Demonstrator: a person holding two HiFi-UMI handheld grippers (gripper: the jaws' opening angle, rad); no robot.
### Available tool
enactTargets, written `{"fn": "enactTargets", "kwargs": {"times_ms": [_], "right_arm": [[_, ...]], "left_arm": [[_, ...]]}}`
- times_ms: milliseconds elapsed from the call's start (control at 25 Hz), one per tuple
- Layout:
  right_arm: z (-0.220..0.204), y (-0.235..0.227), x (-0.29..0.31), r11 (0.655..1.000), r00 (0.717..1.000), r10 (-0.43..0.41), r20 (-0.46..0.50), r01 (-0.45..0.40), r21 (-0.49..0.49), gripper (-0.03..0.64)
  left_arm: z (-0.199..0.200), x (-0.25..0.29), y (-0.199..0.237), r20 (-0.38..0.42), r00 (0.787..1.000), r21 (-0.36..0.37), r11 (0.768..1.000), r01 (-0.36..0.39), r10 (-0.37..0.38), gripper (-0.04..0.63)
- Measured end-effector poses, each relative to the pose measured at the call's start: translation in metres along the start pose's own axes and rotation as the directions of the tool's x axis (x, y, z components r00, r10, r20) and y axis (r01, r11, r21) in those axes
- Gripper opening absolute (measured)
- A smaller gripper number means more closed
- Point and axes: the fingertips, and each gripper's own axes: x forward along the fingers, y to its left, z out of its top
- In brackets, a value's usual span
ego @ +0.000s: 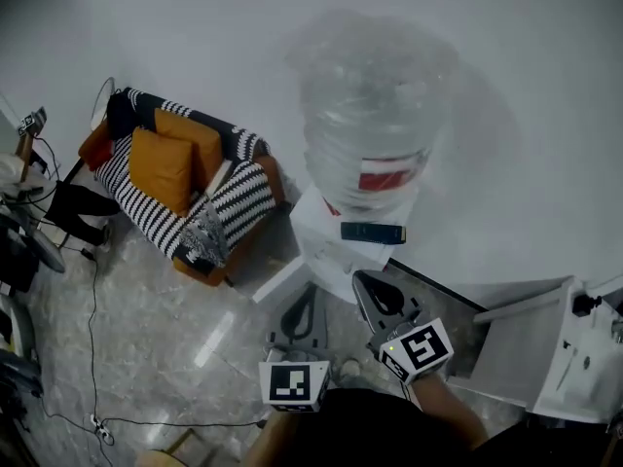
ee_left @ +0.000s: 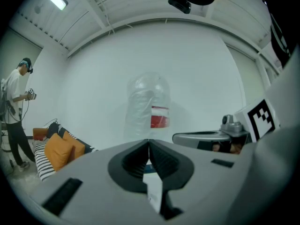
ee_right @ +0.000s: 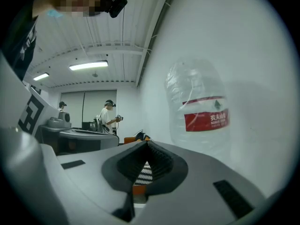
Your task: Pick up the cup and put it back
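No cup shows in any view. Both grippers are held up side by side in front of a white water dispenser (ego: 336,246) that carries a large clear bottle (ego: 375,115) with a red label. My left gripper (ego: 302,298) sits at the bottom centre of the head view, and its jaws meet at the tips (ee_left: 149,142) with nothing between them. Just to its right, my right gripper (ego: 372,282) is also shut and empty (ee_right: 147,142). The bottle (ee_left: 149,108) stands straight ahead of the left gripper and up to the right of the right one (ee_right: 199,109).
A black-and-white striped sofa (ego: 229,207) with orange cushions (ego: 165,168) stands to the left of the dispenser. A white stand (ego: 560,353) is at the lower right. Cables (ego: 92,358) trail over the glossy floor. A person (ee_left: 16,114) stands far left; others (ee_right: 108,117) are in the background.
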Motion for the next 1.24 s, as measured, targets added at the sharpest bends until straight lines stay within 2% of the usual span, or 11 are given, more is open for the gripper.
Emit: {"fn": "enactTargets", "kwargs": {"times_ms": [120,240,520,720,880,1240], "right_arm": [[0.007,-0.004,-0.002,1.000,1.000,0.002,0.012,-0.002,0.001,0.009],[0.010,-0.003,-0.002,1.000,1.000,0.011,0.021,-0.011,-0.001,0.009],[0.010,0.001,-0.011,1.000,1.000,0.017,0.019,-0.017,-0.003,0.009],[0.011,-0.003,-0.017,1.000,1.000,0.007,0.019,-0.007,-0.009,0.009],[0.012,-0.002,-0.022,1.000,1.000,0.013,0.023,-0.013,-0.018,0.009],[0.010,-0.005,-0.030,1.000,0.999,0.017,0.028,-0.017,-0.019,0.009]], "left_arm": [[0.011,0.002,-0.005,0.016,1.000,0.028,1.000,0.012,-0.013,0.012],[0.016,0.002,-0.009,0.019,1.000,0.021,1.000,0.008,-0.008,0.012],[0.016,0.001,-0.017,0.019,1.000,0.020,1.000,0.013,-0.013,0.012],[0.013,0.003,-0.021,0.030,0.999,0.052,0.998,0.024,-0.025,0.012],[0.018,0.000,-0.028,0.034,0.999,0.016,1.000,0.014,-0.014,0.012],[0.013,0.002,-0.040,0.051,0.998,0.061,0.997,0.038,-0.041,0.012]]}}
